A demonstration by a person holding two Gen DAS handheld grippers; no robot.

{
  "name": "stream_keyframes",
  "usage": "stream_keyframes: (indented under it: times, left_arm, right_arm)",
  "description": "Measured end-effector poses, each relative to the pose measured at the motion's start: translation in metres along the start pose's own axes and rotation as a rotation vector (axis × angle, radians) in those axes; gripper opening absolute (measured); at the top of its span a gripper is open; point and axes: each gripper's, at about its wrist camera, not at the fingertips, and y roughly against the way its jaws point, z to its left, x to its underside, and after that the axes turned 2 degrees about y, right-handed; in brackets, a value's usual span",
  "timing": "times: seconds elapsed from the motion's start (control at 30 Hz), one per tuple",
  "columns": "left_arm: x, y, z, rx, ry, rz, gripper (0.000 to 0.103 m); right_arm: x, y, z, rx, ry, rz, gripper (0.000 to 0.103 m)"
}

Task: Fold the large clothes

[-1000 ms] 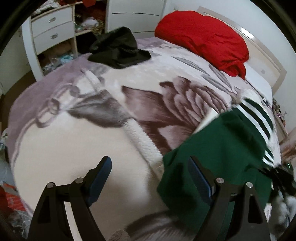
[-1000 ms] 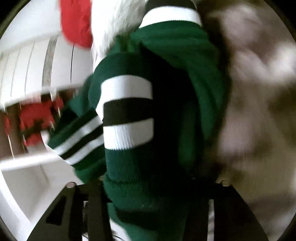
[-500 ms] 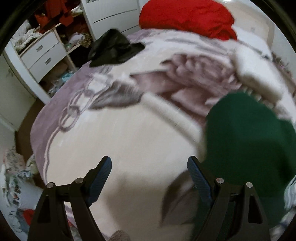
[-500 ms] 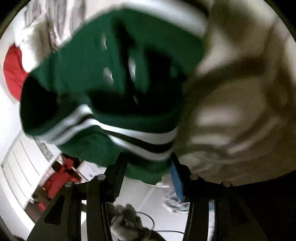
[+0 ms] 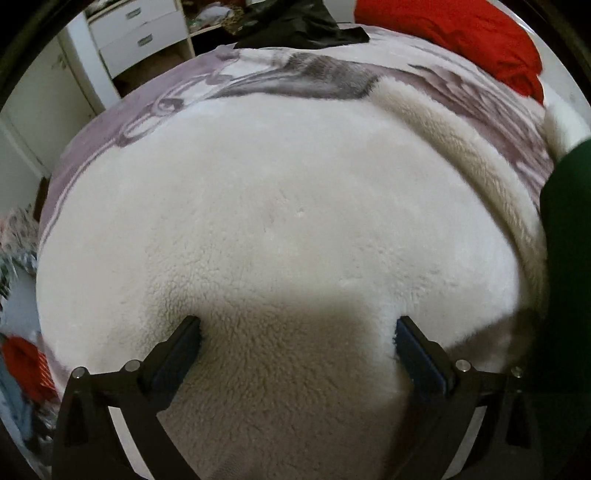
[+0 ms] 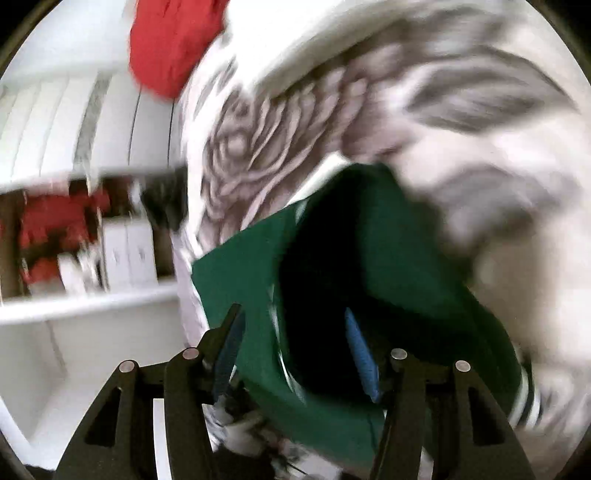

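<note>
A green sweater (image 6: 258, 277) with white and black striped cuffs (image 6: 524, 398) is bunched between the fingers of my right gripper (image 6: 295, 332). The cloth fills the gap and touches both blue pads while the jaws are opening; this view is blurred. Only the sweater's dark green edge (image 5: 569, 258) shows in the left wrist view, at the far right. My left gripper (image 5: 297, 328) points down at the white fleece blanket (image 5: 295, 184). Its jaws are opening wide, tips close to the pile, with only blanket between them.
The bed's blanket (image 6: 480, 110) bears a grey flower print. A red pillow (image 5: 461, 33) lies at the head and a black garment (image 5: 295, 22) at the far edge. White drawers (image 5: 140, 33) stand beyond the bed, and clutter (image 5: 22, 369) lies on the floor at left.
My left gripper sank toward the white fleece and its jaws spread wider; the sweater slid to that view's right edge. The right gripper swung round with the sweater still between its fingers.
</note>
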Motion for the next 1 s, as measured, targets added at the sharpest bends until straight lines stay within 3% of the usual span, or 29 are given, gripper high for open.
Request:
stream_keyframes:
  times: [0.03,0.07,0.2,0.27,0.33,0.4,0.43,0.47,0.53,0.73,0.83,0.9,0.93,0.97,1.0]
  left_arm:
    - [-0.001,0.0,0.0,0.004,-0.001,0.013,0.103]
    - [-0.005,0.003,0.002,0.005,-0.002,0.03,0.103]
    - [-0.016,0.036,-0.002,-0.012,-0.013,0.044,0.103]
    - [-0.017,0.055,-0.006,-0.007,-0.016,0.014,0.103]
    - [-0.019,0.077,-0.012,-0.012,-0.027,-0.009,0.103]
    - [-0.02,0.101,-0.019,0.013,-0.03,-0.045,0.103]
    - [-0.02,0.108,-0.022,0.021,-0.035,-0.059,0.103]
    - [-0.019,0.115,-0.026,0.025,-0.044,-0.073,0.103]
    - [-0.017,0.123,-0.038,0.033,-0.076,-0.094,0.103]
    - [-0.001,0.121,-0.071,0.079,-0.153,-0.055,0.103]
    - [0.008,0.121,-0.086,0.063,-0.197,-0.043,0.103]
    - [0.015,0.126,-0.096,0.044,-0.236,-0.056,0.103]
    - [0.019,0.128,-0.1,0.035,-0.251,-0.062,0.103]
    - [0.021,0.13,-0.104,0.025,-0.27,-0.067,0.103]
    - [0.023,0.132,-0.108,0.02,-0.288,-0.07,0.103]
  right_arm:
    - [-0.009,-0.008,0.008,0.044,0.001,-0.005,0.019]
    - [-0.023,-0.011,0.014,0.067,0.004,-0.016,0.011]
    - [-0.066,0.015,0.045,0.13,0.052,-0.169,0.009]
    - [-0.069,0.019,0.05,0.195,0.055,-0.179,0.009]
    - [-0.08,0.007,0.04,0.259,0.052,-0.134,0.01]
    - [-0.086,-0.001,0.014,0.191,-0.038,-0.033,0.011]
    - [-0.079,0.0,0.005,0.152,-0.062,-0.004,0.015]
    - [-0.068,0.007,0.0,0.109,-0.068,0.009,0.03]
    - [-0.042,0.026,-0.003,0.088,-0.026,0.007,0.045]
    - [0.054,0.032,-0.052,0.163,-0.035,0.128,0.052]
    - [0.091,0.017,-0.079,0.125,-0.057,0.162,0.052]
    - [0.103,0.02,-0.076,0.136,0.003,0.103,0.052]
    - [0.109,0.022,-0.072,0.16,0.025,0.073,0.039]
    - [0.112,0.024,-0.071,0.194,0.031,0.058,0.016]
    - [0.113,0.024,-0.071,0.193,0.026,0.047,0.01]
